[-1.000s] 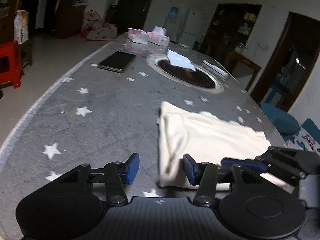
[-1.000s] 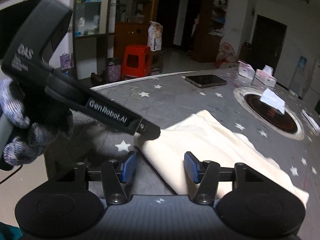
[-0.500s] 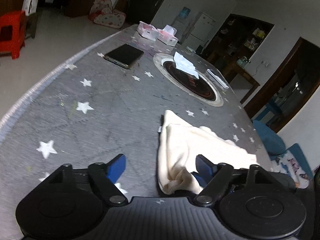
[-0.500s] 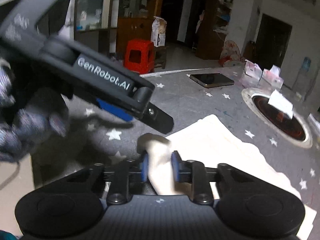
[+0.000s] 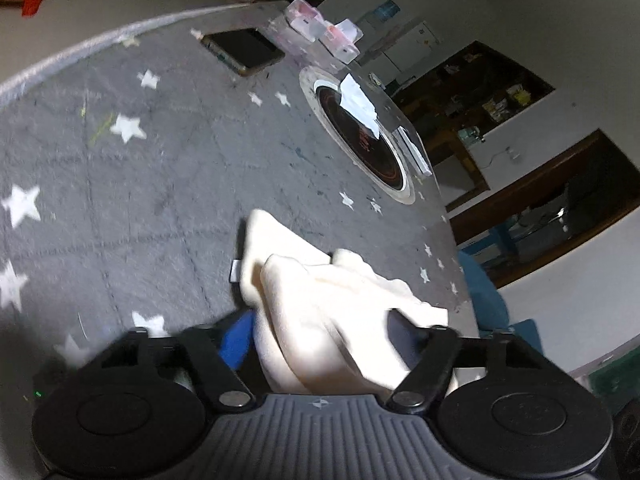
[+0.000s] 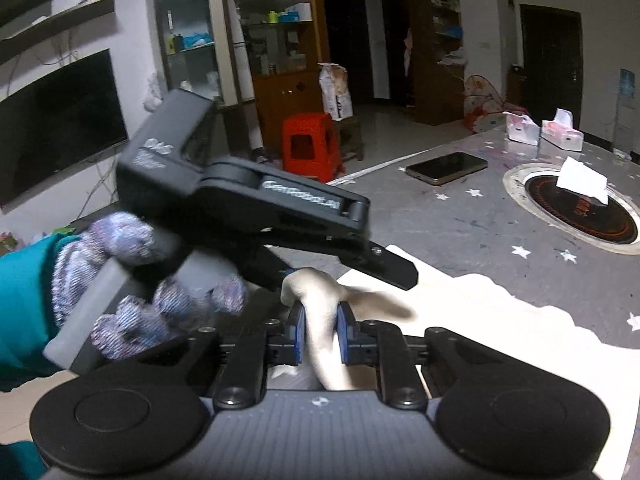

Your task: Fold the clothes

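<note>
A cream cloth [image 5: 328, 292] lies on the grey star-patterned table [image 5: 160, 168]. Its near edge is bunched and lifted. My left gripper [image 5: 320, 340] is wide open with the raised cloth between its blue pads, not pinched. In the right wrist view my right gripper [image 6: 320, 322] is shut on a fold of the cloth's [image 6: 500, 320] corner. The left gripper's body [image 6: 248, 200], held by a gloved hand [image 6: 132, 288], hovers just above and left of that pinched corner.
A phone [image 5: 244, 50] lies on the far left of the table. A round inset burner [image 5: 360, 136] with white paper on it sits further back. Two tissue boxes [image 5: 320, 32] stand at the far edge. A red stool [image 6: 310, 146] stands on the floor.
My right gripper closed on the cloth corner and lifted it. My left gripper opened wider and moved in over the raised, bunched cloth edge.
</note>
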